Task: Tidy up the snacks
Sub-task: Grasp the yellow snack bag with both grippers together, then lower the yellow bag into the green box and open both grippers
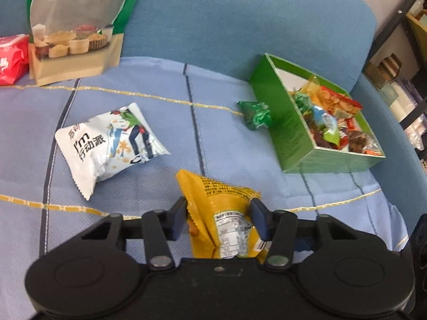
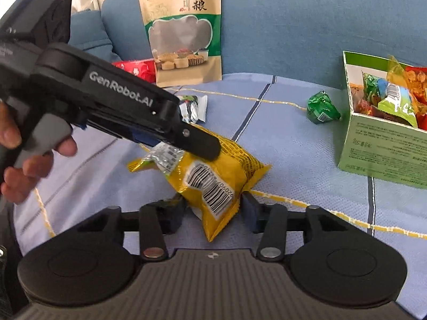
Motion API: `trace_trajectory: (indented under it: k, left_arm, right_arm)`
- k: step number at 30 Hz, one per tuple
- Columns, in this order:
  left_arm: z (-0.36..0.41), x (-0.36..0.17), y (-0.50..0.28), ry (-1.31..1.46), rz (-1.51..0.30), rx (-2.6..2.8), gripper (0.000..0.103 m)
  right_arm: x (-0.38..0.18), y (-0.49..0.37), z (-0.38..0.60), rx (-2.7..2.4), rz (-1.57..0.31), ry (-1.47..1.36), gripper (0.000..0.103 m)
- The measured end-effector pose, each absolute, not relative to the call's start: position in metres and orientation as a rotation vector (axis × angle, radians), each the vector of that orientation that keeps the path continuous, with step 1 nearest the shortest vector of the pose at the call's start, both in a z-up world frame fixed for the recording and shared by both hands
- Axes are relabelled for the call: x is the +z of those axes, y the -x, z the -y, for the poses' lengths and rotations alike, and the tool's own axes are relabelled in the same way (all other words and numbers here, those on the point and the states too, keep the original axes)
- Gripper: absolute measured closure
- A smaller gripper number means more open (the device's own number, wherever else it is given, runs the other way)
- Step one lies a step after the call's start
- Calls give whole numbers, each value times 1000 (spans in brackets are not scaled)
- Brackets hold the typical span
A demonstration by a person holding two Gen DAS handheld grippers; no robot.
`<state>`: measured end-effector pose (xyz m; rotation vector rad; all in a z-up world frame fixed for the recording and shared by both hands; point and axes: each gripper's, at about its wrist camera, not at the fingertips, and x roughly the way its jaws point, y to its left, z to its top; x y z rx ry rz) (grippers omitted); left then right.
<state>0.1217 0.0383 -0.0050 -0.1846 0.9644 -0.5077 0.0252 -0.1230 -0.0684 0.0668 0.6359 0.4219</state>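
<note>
1. The left gripper has its two fingers closed against the sides of a yellow snack packet, pinching it at one end.
2. The right gripper has its fingers around the other end of the same yellow snack packet; the right finger touches the packet edge, but whether both press on it cannot be told.
3. In the right wrist view the left gripper reaches in from the left, held by a person's hand.
4. The packet lies between the two grippers, just above a blue checked cloth that covers a blue sofa.
5. A white snack packet lies on the cloth to the left.
6. A small green wrapped snack lies just beside a green box.
7. The open box, to the right, holds many mixed snacks.
8. A tall tan and green grain bag leans upright against the sofa back, with a red packet beside it.
</note>
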Motion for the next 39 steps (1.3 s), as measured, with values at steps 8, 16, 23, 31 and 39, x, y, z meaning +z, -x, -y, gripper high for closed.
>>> trace_trajectory:
  k: [8, 16, 23, 31, 39]
  left_arm:
    - [-12, 42, -110, 158, -842, -603, 79]
    - [44, 92, -129, 166, -724, -733, 79]
    - [119, 100, -149, 134, -701, -834, 80]
    - [194, 93, -161, 38, -663, -899, 79]
    - [201, 73, -160, -81, -600, -684, 0]
  right_arm:
    - [-36, -8, 152, 374, -522, -137, 45]
    - [8, -3, 209, 243, -356, -144, 46]
    - [15, -1, 267, 101, -306, -139, 47]
    - [1, -14, 317, -42, -308, -139, 47]
    - [-32, -29, 316, -208, -368, 2, 1]
